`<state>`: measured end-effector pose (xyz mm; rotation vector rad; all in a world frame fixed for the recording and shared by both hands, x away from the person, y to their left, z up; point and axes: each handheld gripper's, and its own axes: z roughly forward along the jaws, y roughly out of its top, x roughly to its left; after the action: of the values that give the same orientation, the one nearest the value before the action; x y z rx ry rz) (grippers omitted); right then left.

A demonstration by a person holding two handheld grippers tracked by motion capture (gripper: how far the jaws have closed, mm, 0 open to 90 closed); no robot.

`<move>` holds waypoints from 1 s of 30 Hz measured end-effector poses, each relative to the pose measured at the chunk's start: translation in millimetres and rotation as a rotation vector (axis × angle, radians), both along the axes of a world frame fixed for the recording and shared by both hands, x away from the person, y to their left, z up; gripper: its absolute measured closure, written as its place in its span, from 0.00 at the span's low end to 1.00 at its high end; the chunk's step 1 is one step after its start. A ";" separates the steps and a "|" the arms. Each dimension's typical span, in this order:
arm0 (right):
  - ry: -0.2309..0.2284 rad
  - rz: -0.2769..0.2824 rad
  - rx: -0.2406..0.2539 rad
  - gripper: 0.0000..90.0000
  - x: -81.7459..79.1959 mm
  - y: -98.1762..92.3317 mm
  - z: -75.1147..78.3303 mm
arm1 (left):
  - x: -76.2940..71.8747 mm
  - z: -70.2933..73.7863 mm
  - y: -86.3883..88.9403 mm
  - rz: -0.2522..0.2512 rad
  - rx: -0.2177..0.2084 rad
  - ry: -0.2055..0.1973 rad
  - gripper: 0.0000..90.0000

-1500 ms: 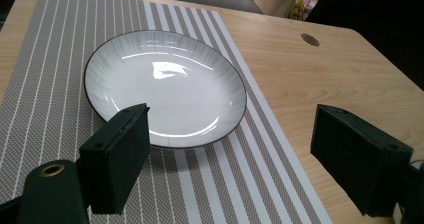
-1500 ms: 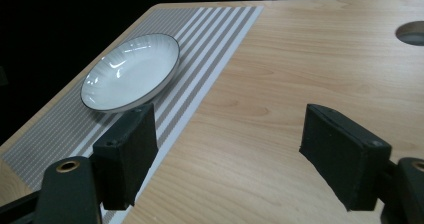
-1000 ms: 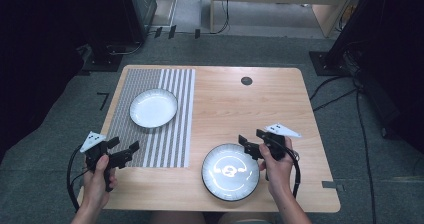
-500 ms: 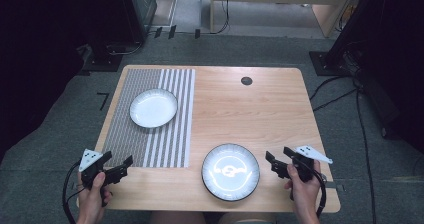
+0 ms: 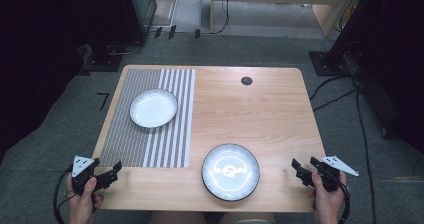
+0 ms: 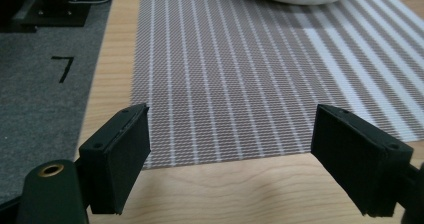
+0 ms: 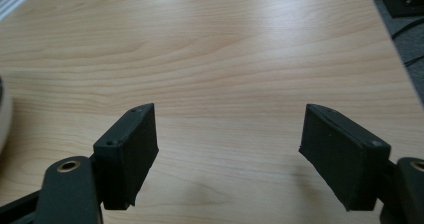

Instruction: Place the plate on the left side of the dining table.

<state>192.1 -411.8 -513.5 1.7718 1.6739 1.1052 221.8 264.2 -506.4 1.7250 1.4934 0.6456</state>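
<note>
The dark-rimmed plate (image 5: 230,171) sits at the table's (image 5: 280,109) near edge, between both wide, empty grippers, nearer the right gripper (image 5: 303,170) than the left gripper (image 5: 111,172), while the white plate (image 5: 153,108) rests on the mat (image 5: 150,149) toward the far left corner.

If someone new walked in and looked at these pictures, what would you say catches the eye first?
Probably the dark-rimmed plate at the near edge of the wooden table, bright with reflected light. Next, the white plate on the striped placemat at the far left. Then the left gripper and right gripper, both open and empty, held at the near corners.
</note>
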 end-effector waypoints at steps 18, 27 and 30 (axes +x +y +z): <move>0.082 -0.062 -0.121 0.22 2.7 -8.5 -10.4 | 8.8 -9.9 0.7 -0.001 0.090 0.051 0.18; 0.107 -0.035 -0.213 0.18 5.6 1.5 -11.4 | 10.1 -11.2 -3.5 -0.011 0.128 0.086 0.17; 0.107 -0.031 -0.215 0.17 5.7 1.6 -11.5 | 10.2 -11.2 -3.6 -0.011 0.128 0.086 0.17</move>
<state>197.8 -410.2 -525.0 1.7380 1.7495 0.7960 232.0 260.7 -517.7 1.8774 1.5295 0.6817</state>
